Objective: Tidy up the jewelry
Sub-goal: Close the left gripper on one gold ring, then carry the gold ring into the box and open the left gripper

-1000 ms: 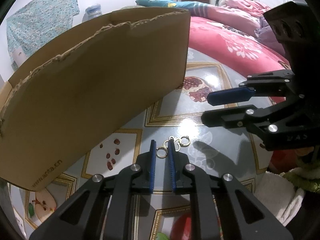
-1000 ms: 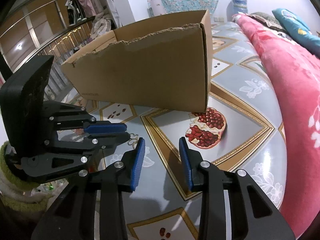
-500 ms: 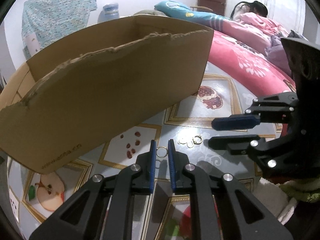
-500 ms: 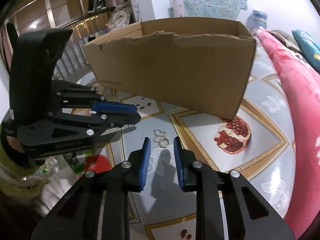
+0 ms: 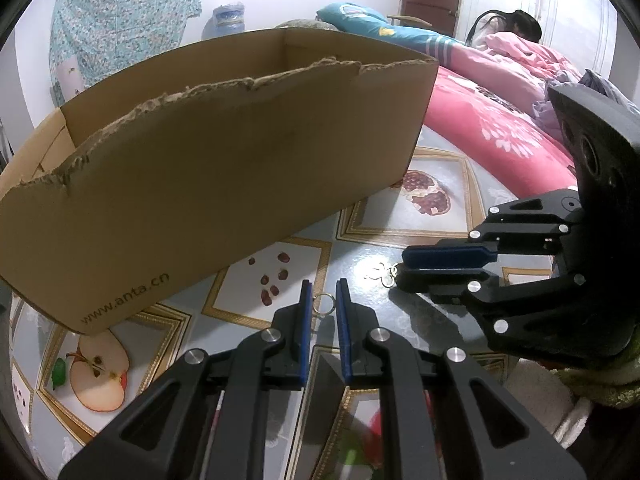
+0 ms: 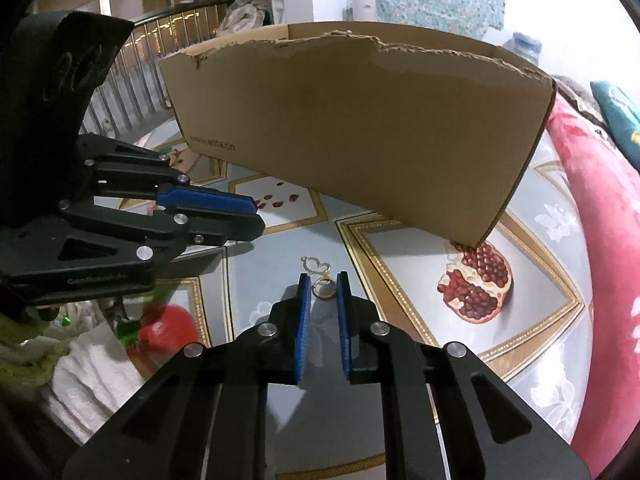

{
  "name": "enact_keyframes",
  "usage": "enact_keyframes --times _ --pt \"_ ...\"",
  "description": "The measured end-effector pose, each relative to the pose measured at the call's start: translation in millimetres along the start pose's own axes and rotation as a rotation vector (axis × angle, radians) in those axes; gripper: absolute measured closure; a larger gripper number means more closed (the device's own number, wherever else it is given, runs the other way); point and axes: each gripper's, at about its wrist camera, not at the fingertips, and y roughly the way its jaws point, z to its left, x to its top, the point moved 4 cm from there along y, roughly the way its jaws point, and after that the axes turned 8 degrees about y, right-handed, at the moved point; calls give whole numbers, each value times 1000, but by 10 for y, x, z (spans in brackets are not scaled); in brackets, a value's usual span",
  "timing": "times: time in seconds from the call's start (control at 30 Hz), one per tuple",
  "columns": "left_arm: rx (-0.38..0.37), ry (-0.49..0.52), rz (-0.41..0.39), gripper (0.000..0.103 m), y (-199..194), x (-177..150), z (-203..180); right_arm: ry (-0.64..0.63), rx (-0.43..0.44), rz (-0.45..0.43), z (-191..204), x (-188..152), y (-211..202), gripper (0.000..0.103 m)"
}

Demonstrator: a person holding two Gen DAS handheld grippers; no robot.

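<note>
A big cardboard box [image 5: 224, 168] was stood open-topped toward the far edge of the fruit-patterned surface [image 6: 404, 264], likely so the jewelry could be dropped in. The left gripper [image 5: 322, 300] was kept nearly closed on a small gold ring [image 5: 323, 303], which was pinched at the fingertips so it could be carried. The right gripper [image 6: 323, 292] was being closed around another gold ring [image 6: 322, 288] lying near the middle of the surface; whether the ring was pressed yet could not be told. A tiny gold charm [image 6: 315, 266] was left just beyond it, untouched.
</note>
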Motion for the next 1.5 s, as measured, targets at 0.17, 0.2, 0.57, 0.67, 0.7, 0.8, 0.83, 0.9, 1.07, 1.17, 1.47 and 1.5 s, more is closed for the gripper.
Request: enact_keyframes --times 0.17,0.2,0.57,0.67,0.7,0.8,0.83,0.9,1.07,1.17,1.47,1.5 --pt "0 -1 -1 92 2 -2 11 2 -2 -1 7 27 16 96" --pt "0 -1 -1 92 2 -2 12 8 -1 -2 6 33 12 96" --pt "8 4 -16 92 -59 23 1 31 -7 -22 -68 -17 -141 96" --pt "12 9 -37 92 -155 55 -20 43 -1 -47 -113 -17 -292 96" --pt "14 12 -46 92 -204 73 -25 44 2 -58 -123 -3 -346 96" --pt "18 13 -75 92 -392 168 -35 48 14 -114 -125 101 -555 96" --pt "13 13 -90 92 -451 205 -40 48 16 -132 -122 145 -611 96" --pt "11 19 -129 92 -612 305 -36 52 30 -175 -123 258 -736 96" --pt "20 30 -220 92 -911 602 61 63 55 -293 -139 704 -938 96" --pt "65 43 -239 92 -958 788 194 67 63 -340 -188 994 -943 96" --pt "170 -3 -150 91 -498 1107 786 140 48 -286 -375 1472 -474 96" --pt "182 -14 -131 91 -420 1112 848 141 37 -268 -400 1503 -387 95"
